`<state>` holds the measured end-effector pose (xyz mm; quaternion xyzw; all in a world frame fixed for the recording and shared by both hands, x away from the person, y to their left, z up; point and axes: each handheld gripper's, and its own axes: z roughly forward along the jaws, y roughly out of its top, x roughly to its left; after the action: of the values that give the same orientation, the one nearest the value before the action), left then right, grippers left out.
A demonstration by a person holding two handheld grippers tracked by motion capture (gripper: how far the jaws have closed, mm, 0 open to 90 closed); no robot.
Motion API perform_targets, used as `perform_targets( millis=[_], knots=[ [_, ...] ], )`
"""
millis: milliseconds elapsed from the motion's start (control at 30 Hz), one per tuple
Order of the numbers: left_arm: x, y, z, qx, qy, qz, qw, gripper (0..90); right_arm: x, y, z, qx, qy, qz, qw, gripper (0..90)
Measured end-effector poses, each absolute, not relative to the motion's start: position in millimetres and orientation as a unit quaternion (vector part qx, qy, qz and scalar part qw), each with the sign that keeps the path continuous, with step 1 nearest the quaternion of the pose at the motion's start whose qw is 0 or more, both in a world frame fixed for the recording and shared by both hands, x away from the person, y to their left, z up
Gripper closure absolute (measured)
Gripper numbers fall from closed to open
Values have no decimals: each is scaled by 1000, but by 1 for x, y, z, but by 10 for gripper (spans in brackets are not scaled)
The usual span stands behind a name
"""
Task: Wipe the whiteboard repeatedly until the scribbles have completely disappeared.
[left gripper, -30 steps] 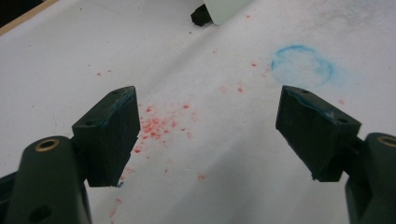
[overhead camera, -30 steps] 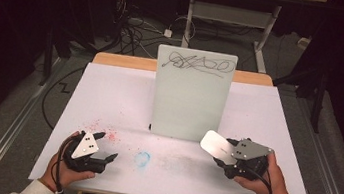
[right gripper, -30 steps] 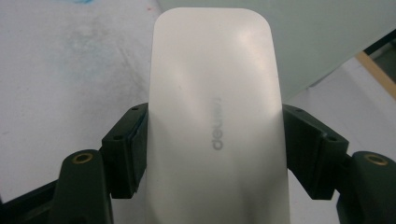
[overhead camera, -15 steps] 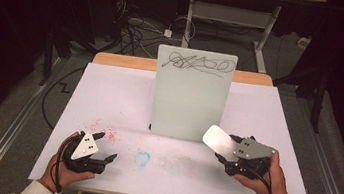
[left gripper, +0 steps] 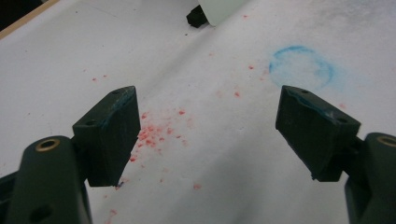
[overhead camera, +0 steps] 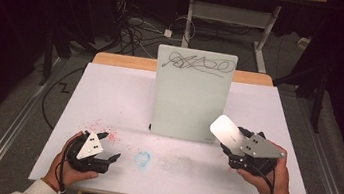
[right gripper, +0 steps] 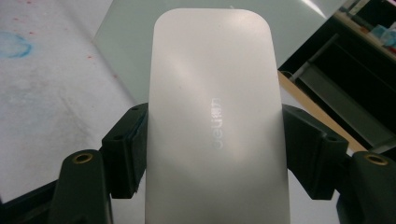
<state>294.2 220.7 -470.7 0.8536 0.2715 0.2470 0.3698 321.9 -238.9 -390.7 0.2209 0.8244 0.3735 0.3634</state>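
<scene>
A small whiteboard (overhead camera: 192, 94) stands upright at the middle of the table, with a black scribble (overhead camera: 197, 62) across its top. My right gripper (overhead camera: 232, 148) hovers just in front of the board's lower right corner, shut on a white oblong eraser (overhead camera: 226, 130). In the right gripper view the eraser (right gripper: 215, 116) sits flat between both jaws, with the board (right gripper: 130, 51) close behind it. My left gripper (overhead camera: 110, 146) rests low near the front left, open. Its jaws stand wide apart over the paper in the left gripper view (left gripper: 208, 95), with nothing between them.
White paper (overhead camera: 110, 94) covers the table. A blue ring stain (overhead camera: 142, 158) lies between the two hands and red specks (overhead camera: 105, 131) are scattered by the left gripper. The board's black foot (left gripper: 196, 16) shows ahead of the left gripper. Cables (overhead camera: 134, 26) lie on the floor beyond the table.
My right gripper has lifted the eraser a little up and away, closer to the board's lower right. The left gripper has stayed in place, open.
</scene>
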Motion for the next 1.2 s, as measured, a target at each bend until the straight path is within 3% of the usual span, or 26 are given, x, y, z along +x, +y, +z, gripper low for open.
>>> perform_targets(
  millis=[767, 1200],
  knots=[
    [290, 225, -471, 851, 275, 248, 372, 211, 357, -210, -339, 246, 739, 403, 480, 308],
    [289, 227, -470, 850, 279, 247, 373, 212, 368, -193, -337, 249, 730, 402, 493, 308]
  ],
)
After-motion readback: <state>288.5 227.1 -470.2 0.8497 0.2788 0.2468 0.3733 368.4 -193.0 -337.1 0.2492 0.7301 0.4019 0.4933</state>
